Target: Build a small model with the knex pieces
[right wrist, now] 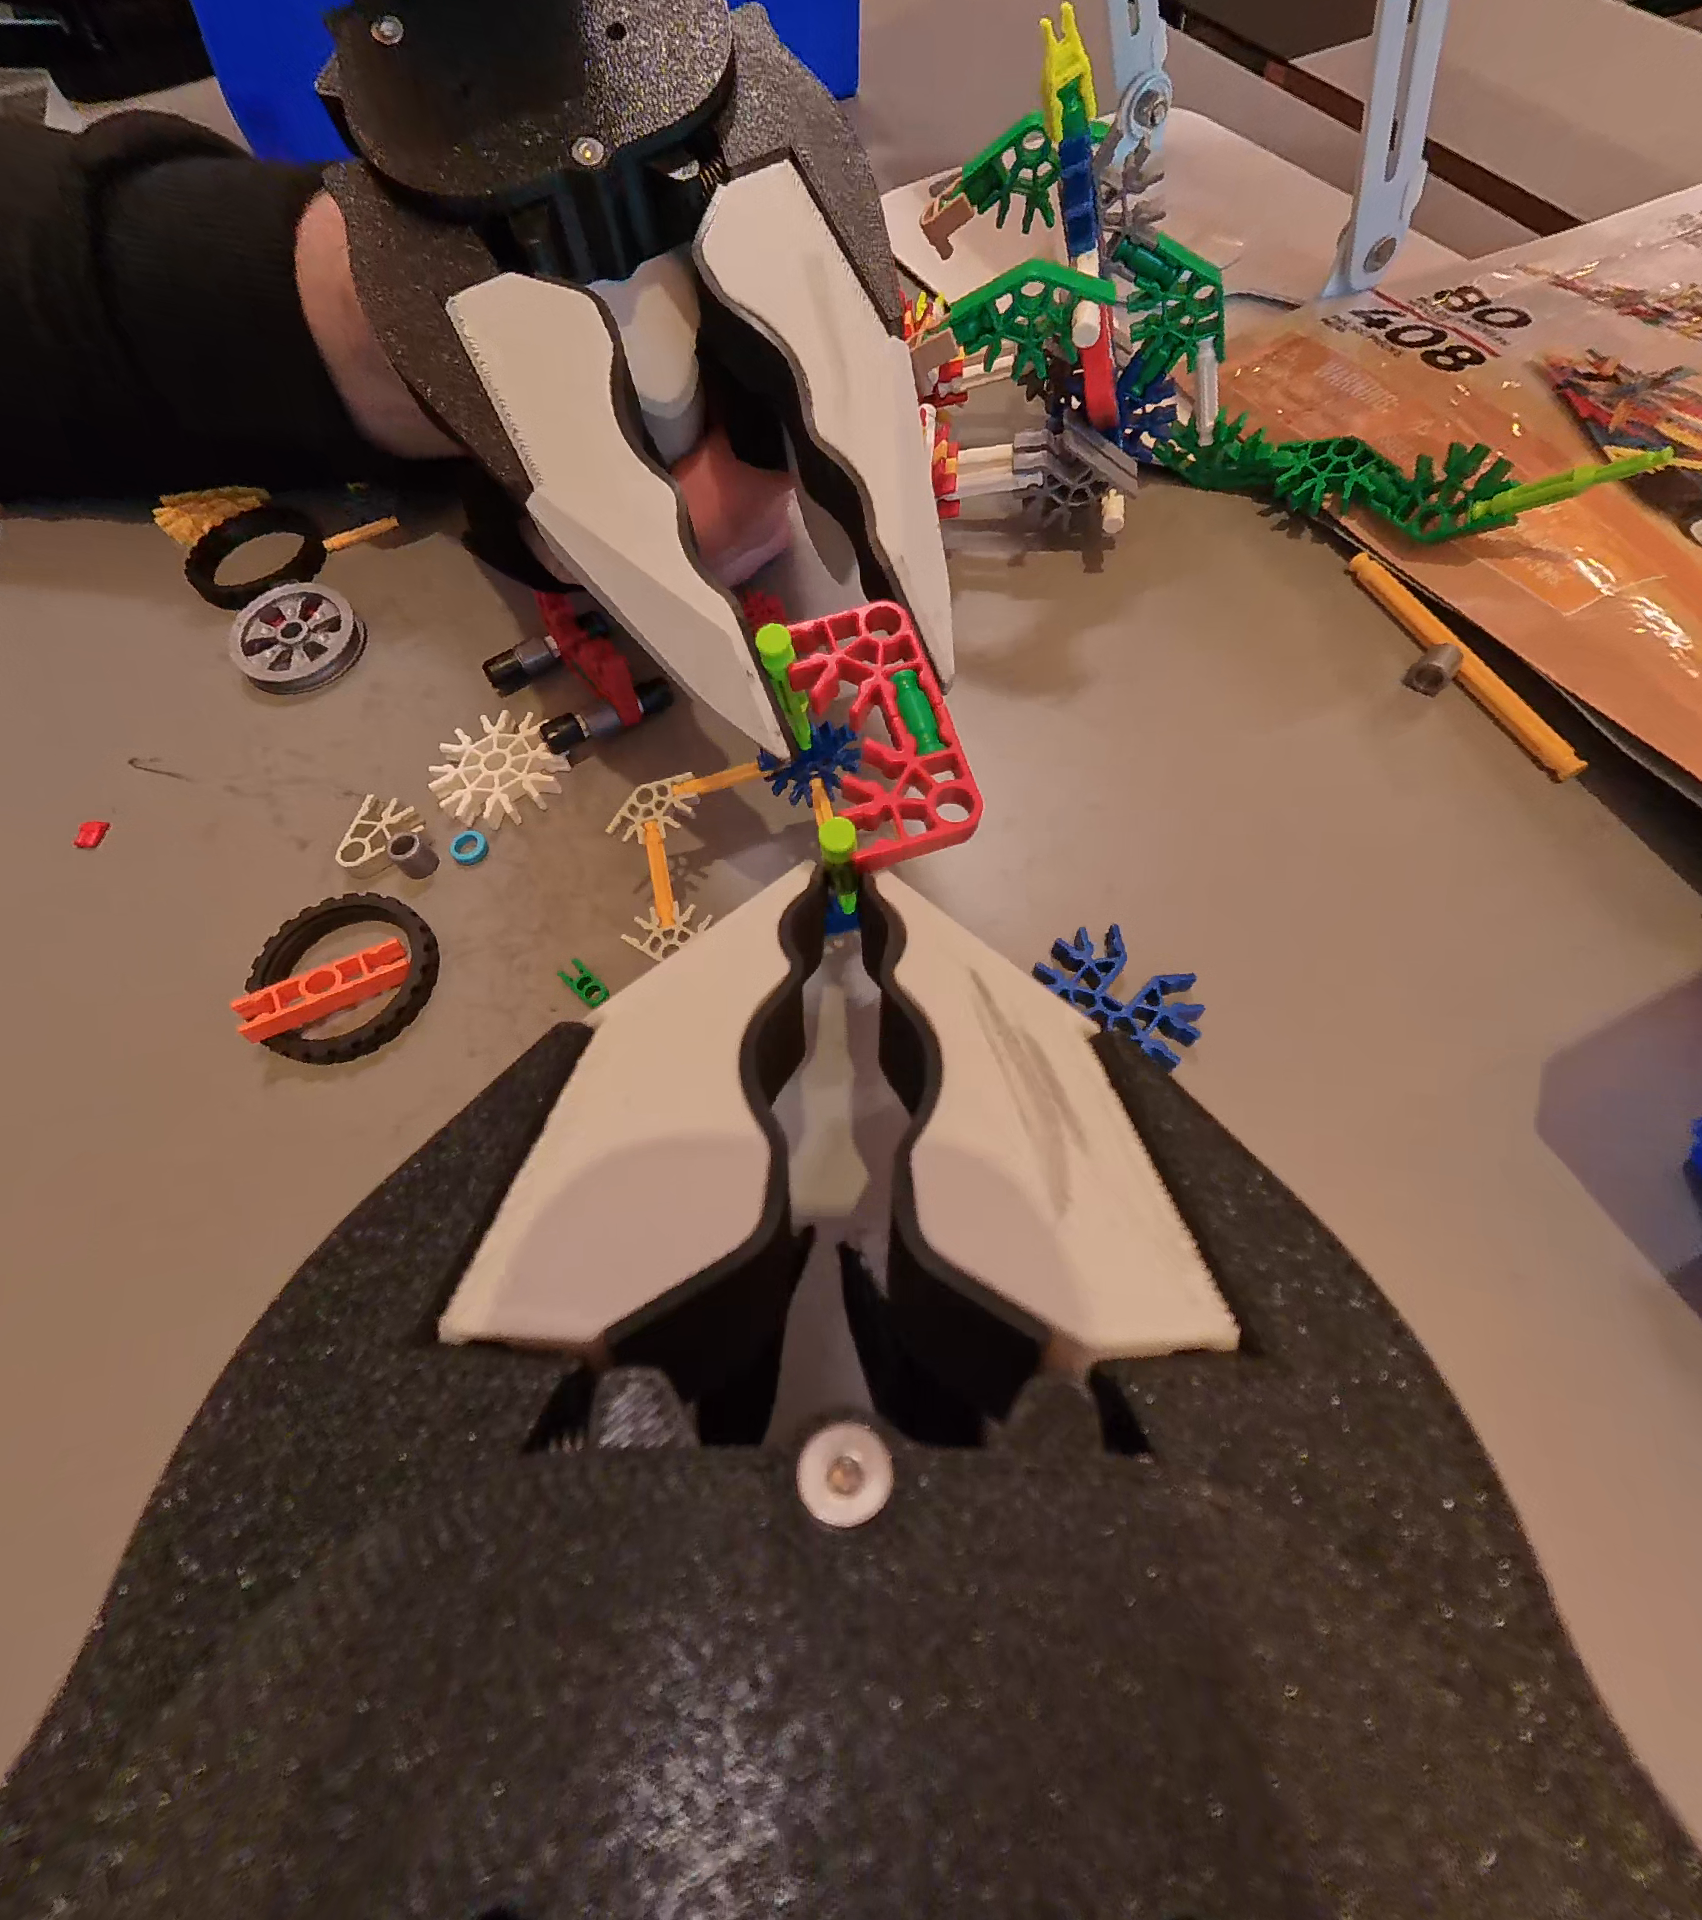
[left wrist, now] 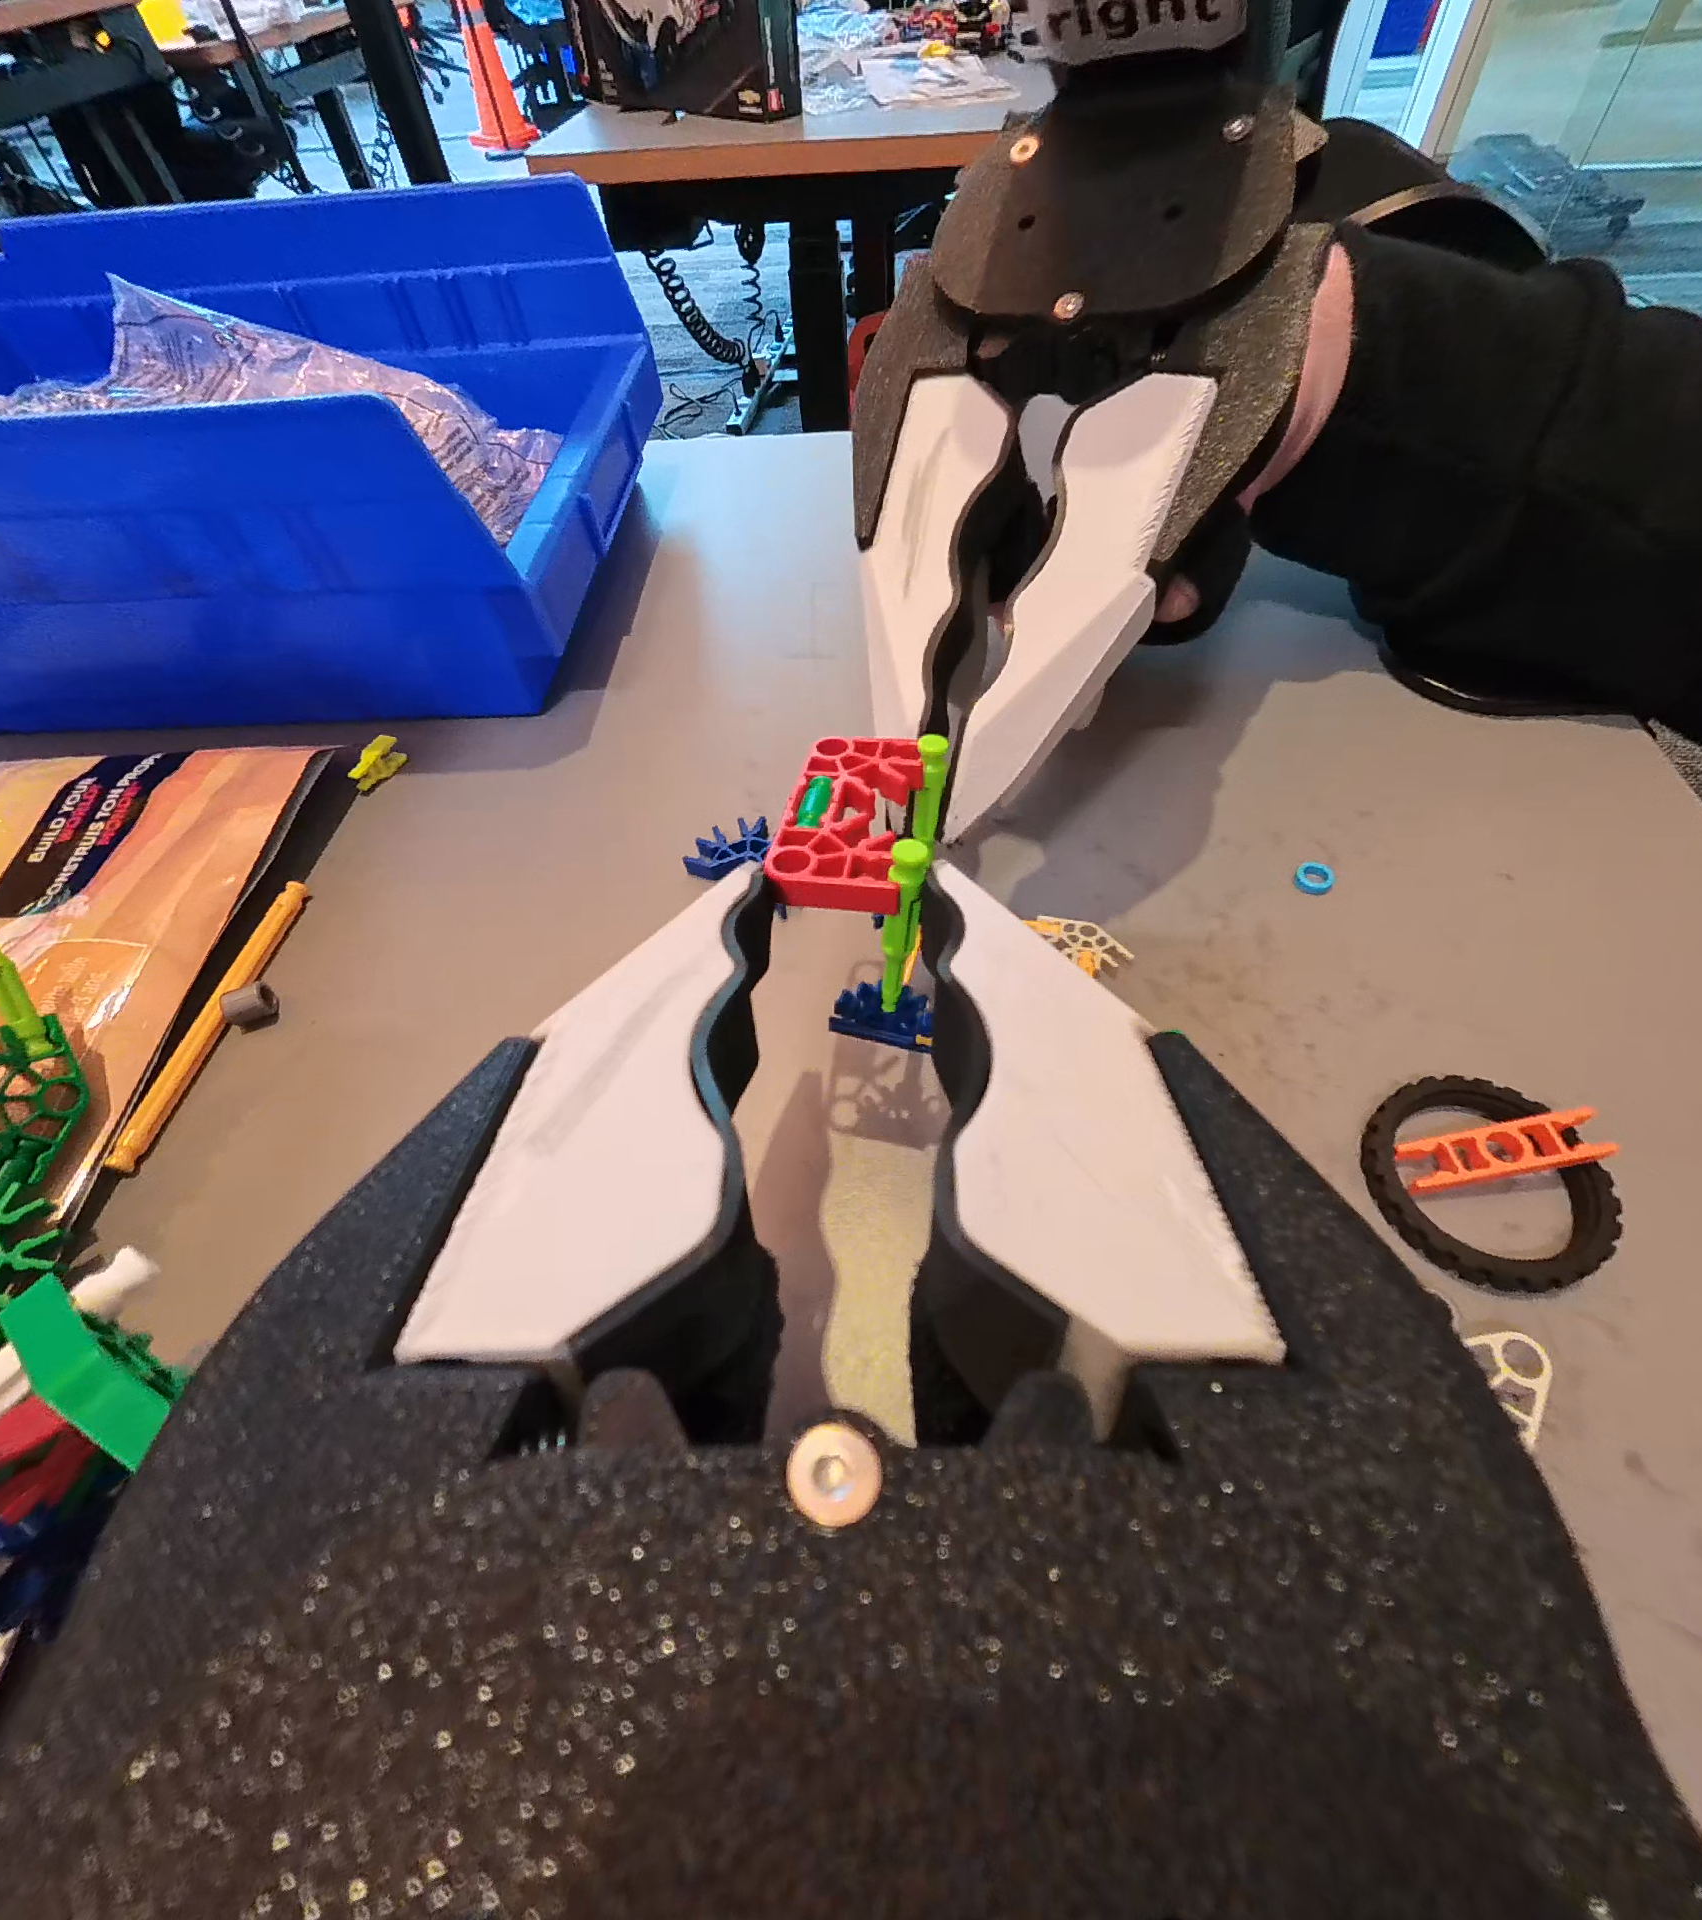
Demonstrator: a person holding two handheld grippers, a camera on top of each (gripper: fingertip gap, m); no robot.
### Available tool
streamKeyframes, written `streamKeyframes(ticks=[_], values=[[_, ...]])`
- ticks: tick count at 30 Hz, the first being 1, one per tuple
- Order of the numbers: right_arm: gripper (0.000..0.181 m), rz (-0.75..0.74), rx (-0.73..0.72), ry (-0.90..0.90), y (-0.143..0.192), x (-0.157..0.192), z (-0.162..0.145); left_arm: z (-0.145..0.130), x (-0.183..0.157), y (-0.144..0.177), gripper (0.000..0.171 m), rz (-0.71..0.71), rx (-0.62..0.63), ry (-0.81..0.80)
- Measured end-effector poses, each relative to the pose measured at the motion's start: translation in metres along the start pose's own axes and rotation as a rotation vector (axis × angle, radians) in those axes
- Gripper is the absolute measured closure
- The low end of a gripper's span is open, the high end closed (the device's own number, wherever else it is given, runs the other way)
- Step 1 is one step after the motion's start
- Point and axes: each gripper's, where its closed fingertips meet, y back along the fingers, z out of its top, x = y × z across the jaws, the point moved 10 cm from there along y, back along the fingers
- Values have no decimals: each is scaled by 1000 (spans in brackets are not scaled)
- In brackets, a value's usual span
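The right gripper [right wrist: 839, 883] is pinching a green rod [right wrist: 836, 844] plugged into the red panel [right wrist: 914, 727]. The left gripper [left wrist: 845, 888] is clamping that panel and the other rod [left wrist: 904, 920]; loose parts are lying beside both.

Grey worktable [left wrist: 1346, 935] foreground | wooden desks [left wrist: 774, 156] upper centre | glass partition [left wrist: 1605, 125] upper right | orange cone [left wrist: 499, 83] upper frame.

Right gripper [right wrist: 839, 883] fingers pinch a lime rod [right wrist: 836, 847]; left gripper [right wrist: 852, 712] straddles the red panel [right wrist: 914, 727].
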Motion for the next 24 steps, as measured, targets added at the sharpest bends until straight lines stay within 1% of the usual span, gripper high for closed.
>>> streamKeyframes(ticks=[5, 7, 9, 11, 17, 24], values=[[175, -20, -4, 7, 1, 0, 0, -1, 1, 1, 146, 8, 10, -10], [159, -44, -3, 2, 2, -2, 0, -1, 2, 2, 146, 9, 10, -8], [155, -62, -23, 6, 4, -3, 1, -1, 3, 3, 146, 5, 2, -2], [154, -58, -49, 18, 6, -1, 4, -1, 4, 5, 146, -3, 1, -4], [154, -42, -60, 29, 2, 0, 5, -1, 1, 4, 146, -43, -8, -16], [149, -32, -111, 48, 2, 4, 10, 0, 1, 7, 146, -92, -46, 10]])
